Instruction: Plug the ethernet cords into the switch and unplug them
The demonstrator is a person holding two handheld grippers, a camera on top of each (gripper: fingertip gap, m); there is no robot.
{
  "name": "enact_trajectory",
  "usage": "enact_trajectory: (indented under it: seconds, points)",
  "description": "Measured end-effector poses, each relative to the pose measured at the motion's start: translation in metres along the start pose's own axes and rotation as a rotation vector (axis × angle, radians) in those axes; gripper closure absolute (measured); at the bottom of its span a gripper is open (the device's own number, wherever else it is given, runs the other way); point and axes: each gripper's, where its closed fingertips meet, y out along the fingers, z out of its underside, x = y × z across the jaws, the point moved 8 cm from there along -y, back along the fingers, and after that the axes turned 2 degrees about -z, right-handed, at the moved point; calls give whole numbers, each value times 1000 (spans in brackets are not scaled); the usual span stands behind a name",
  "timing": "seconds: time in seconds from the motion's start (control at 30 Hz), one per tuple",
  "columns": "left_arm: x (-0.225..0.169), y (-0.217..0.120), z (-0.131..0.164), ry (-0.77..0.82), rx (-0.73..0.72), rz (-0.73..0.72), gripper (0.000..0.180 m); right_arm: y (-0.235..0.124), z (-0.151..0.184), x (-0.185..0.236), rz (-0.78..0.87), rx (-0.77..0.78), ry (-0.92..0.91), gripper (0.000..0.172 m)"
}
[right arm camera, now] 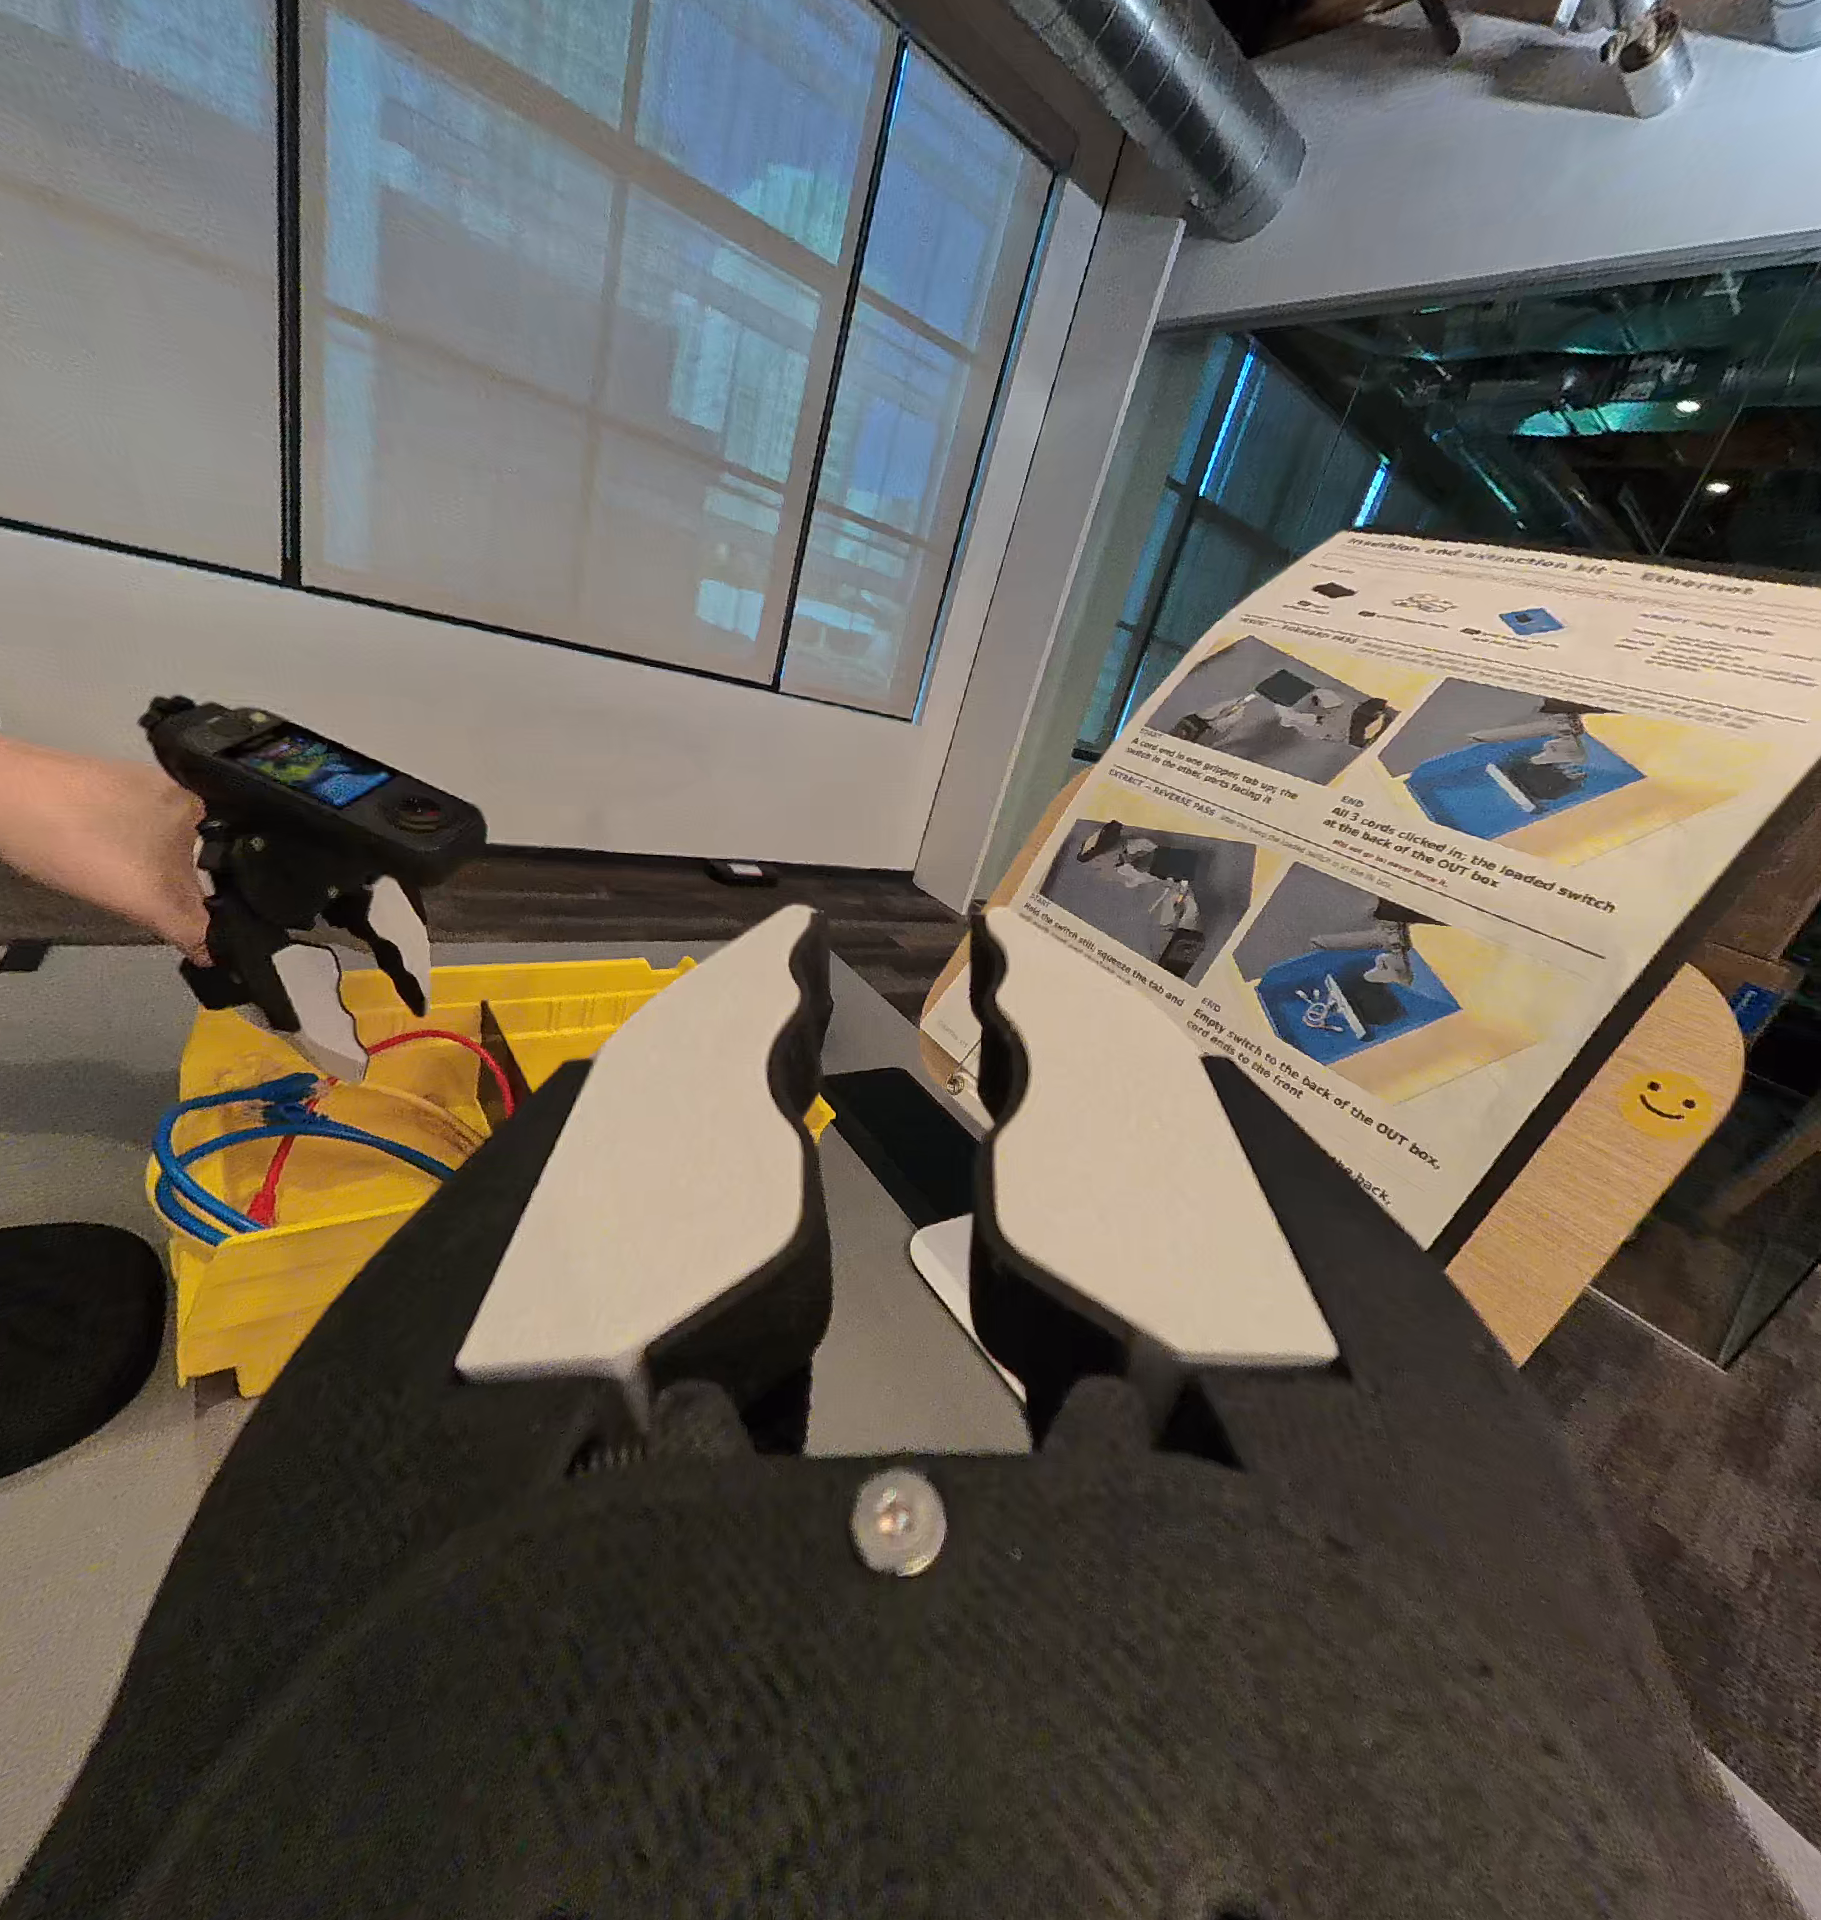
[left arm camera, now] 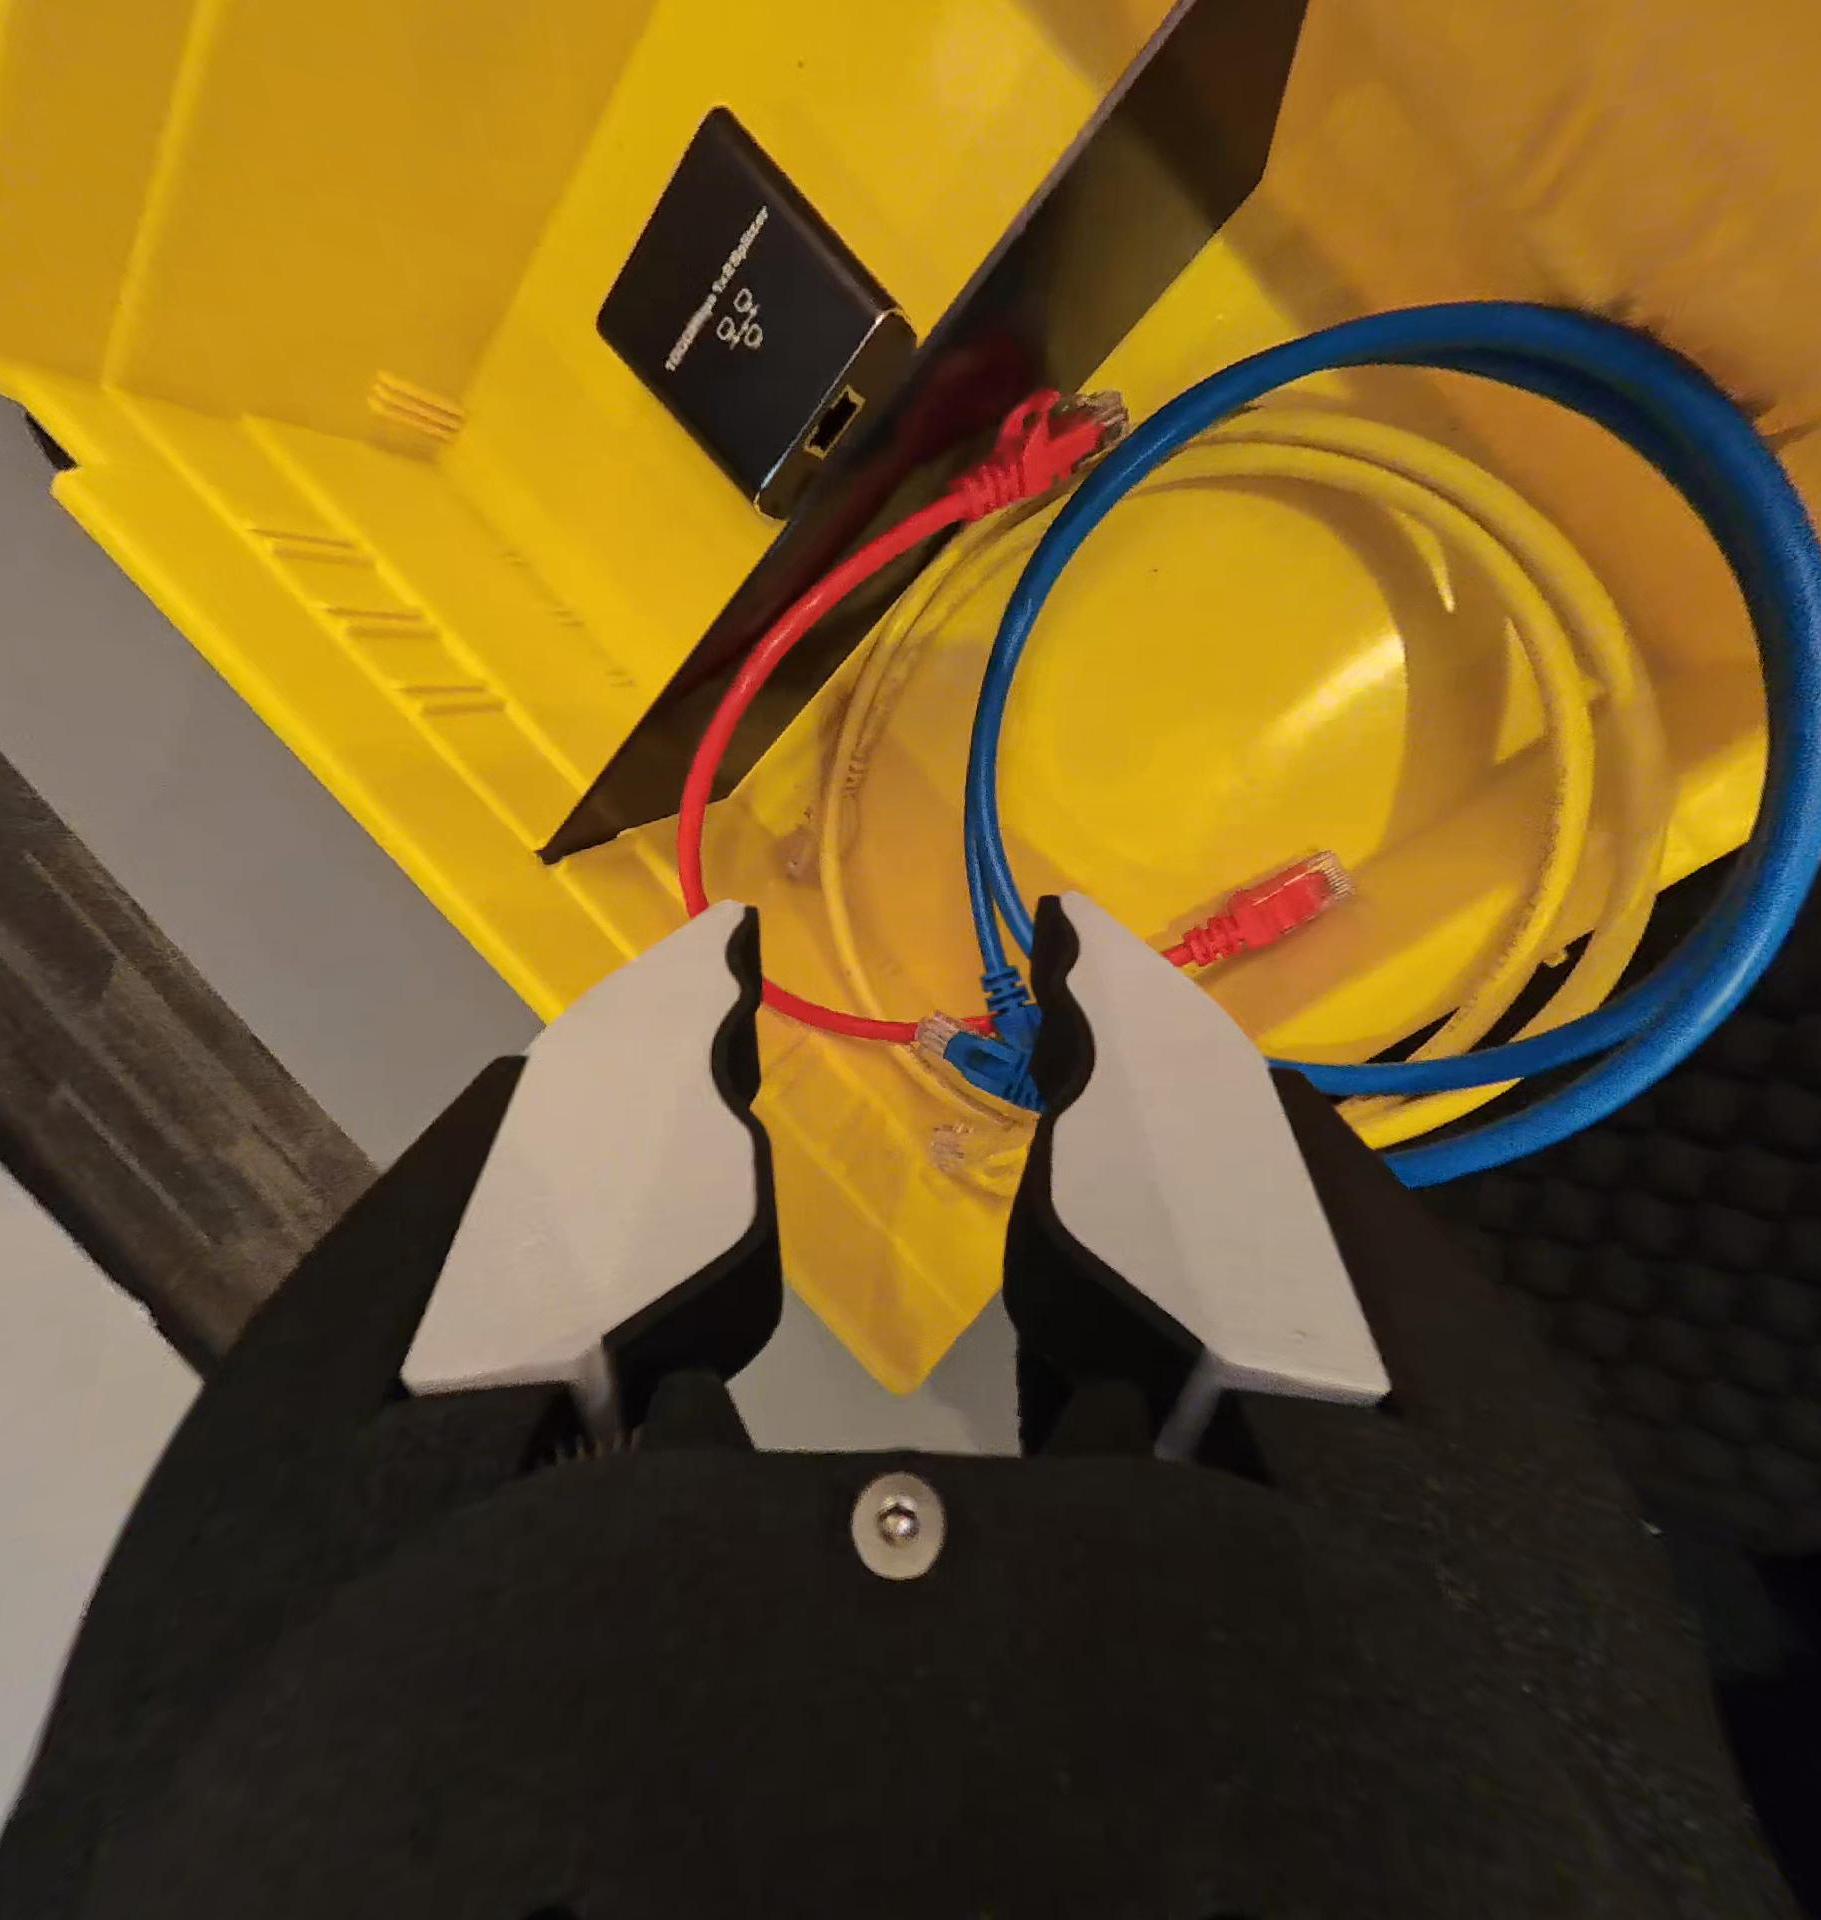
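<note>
Yellow bin [left arm camera: 386, 582] holds 3 cords — left hand-held gripper [left arm camera: 890, 935] open above.

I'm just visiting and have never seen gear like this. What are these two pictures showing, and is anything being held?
No robot here: a person carries a hand-held gripper in each hand, each with a camera looking along its two fingers. The left hand-held gripper hovers open over a yellow bin holding a black switch and blue cord, red cord and yellow cord; it grips nothing yet. The right hand-held gripper is open and empty, facing an instruction sheet, with the person's hand visible at left.
</note>
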Motion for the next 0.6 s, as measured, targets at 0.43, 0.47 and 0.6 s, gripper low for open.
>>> enact_trajectory:
  seconds: [0.43, 0.47, 0.6]
  points:
    - [1, 10, -9, 78, -83, -9, 138, -2, -5, -7, 98, -58, 5, 166]
    - [2, 10, -9, 83, -85, -7, 138, -2, -5, -6, 80, -60, 5, 167]
    - [5, 13, -10, 94, -85, -4, 137, -3, -3, -4, 54, -34, -33, 168]
